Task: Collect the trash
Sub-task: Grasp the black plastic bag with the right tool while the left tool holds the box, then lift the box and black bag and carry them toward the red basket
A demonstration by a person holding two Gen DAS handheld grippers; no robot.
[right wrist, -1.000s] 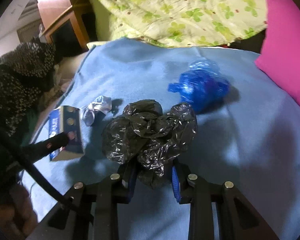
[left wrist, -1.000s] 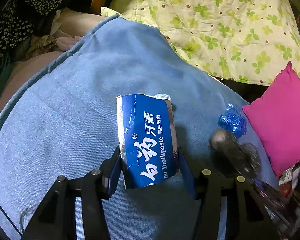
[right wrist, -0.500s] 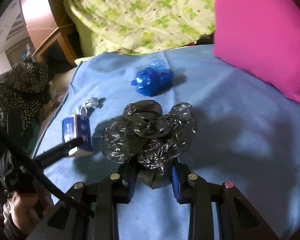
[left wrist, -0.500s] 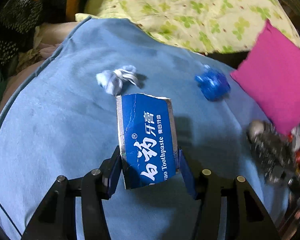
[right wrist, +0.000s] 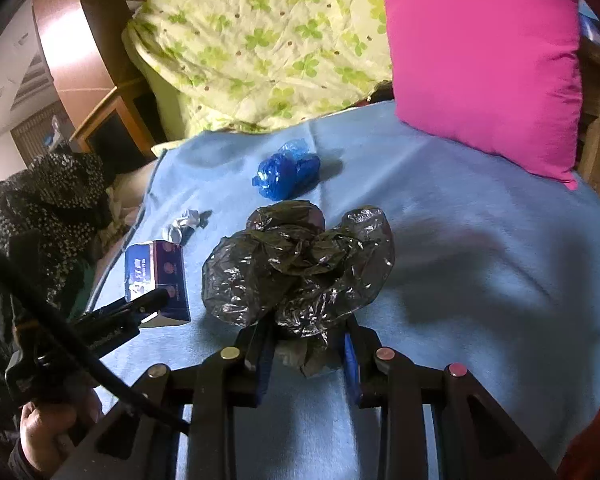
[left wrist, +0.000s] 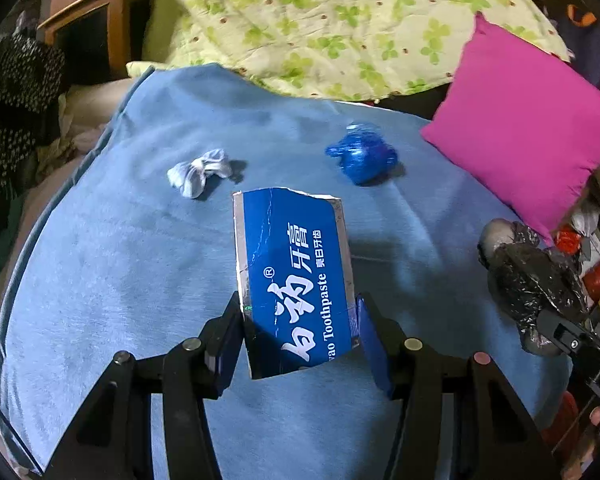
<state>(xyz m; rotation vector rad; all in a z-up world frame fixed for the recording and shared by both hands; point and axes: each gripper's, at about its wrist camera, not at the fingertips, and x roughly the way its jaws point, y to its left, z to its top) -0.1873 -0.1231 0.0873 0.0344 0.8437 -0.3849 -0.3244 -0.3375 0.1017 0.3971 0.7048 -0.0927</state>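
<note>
Pinching the torn blue cardboard toothpaste box (left wrist: 296,280) upright, our left tool (left wrist: 300,336) holds it above the light blue bed blanket (left wrist: 112,264). Our right tool (right wrist: 306,346) clamps the crumpled black plastic bag (right wrist: 300,264), probably the collection sack. Farther off lie a crumpled white wrapper (left wrist: 200,170) and a crumpled blue plastic wad (left wrist: 362,156), uncollected.

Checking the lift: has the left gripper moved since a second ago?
Yes. The left gripper, gripping the toothpaste box, pulled back from the green quilt, revealing the white wad.
</note>
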